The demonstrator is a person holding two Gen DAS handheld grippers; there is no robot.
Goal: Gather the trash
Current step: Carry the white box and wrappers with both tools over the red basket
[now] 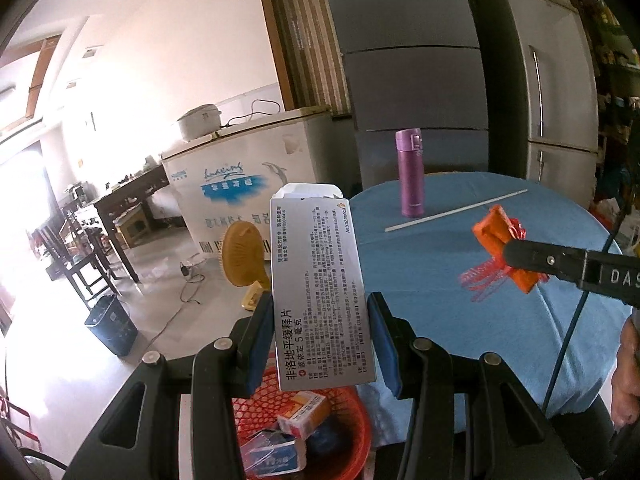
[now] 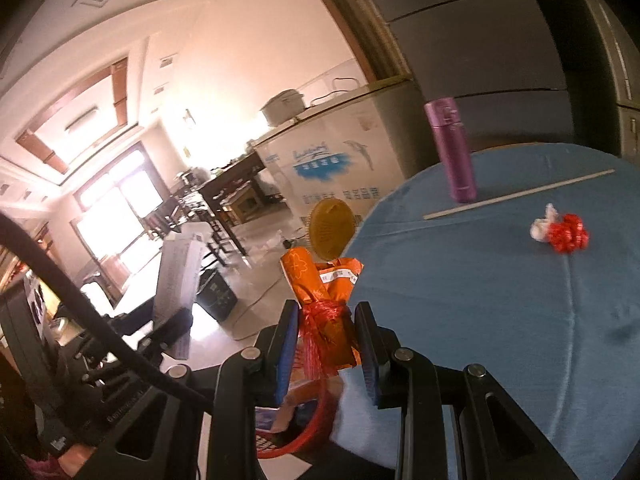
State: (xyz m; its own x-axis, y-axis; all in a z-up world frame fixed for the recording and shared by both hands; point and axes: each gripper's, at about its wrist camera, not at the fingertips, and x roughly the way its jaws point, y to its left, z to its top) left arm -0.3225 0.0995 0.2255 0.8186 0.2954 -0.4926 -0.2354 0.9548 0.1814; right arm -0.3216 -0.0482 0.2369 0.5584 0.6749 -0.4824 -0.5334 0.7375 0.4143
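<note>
Caught the left gripper (image 1: 320,304) pressed together on the lower half of a silver medicine box (image 1: 316,272), pads flat against its two long sides, top flap open, and hung right over the red basket (image 1: 356,432) beside the table edge. Judged light and hollow, stiff along the edges but easy to crush across the broad faces, so best squeezed gently and across the narrow sides, just as taken here. Spotted other small cartons (image 1: 304,412) lying in that basket already. Over on the right gripper (image 2: 326,312), pinched an orange packet (image 2: 320,280) near its tied end, red ribbon (image 2: 320,316) bunched between the pads, held out past the table rim above the same basket. Looked soft, crinkly and slick, likely to slide if gripped on the loose foil alone; safer taken at the ribbon knot, where thickest. Left on the blue table (image 2: 500,320): a white wad with red ribbon (image 2: 560,232), featherlight and squashy, plus a thin white stick (image 2: 520,194) lying flat, awkward to nip except across its middle. Stood beside that stick a purple flask (image 2: 456,152), probably not trash.
</note>
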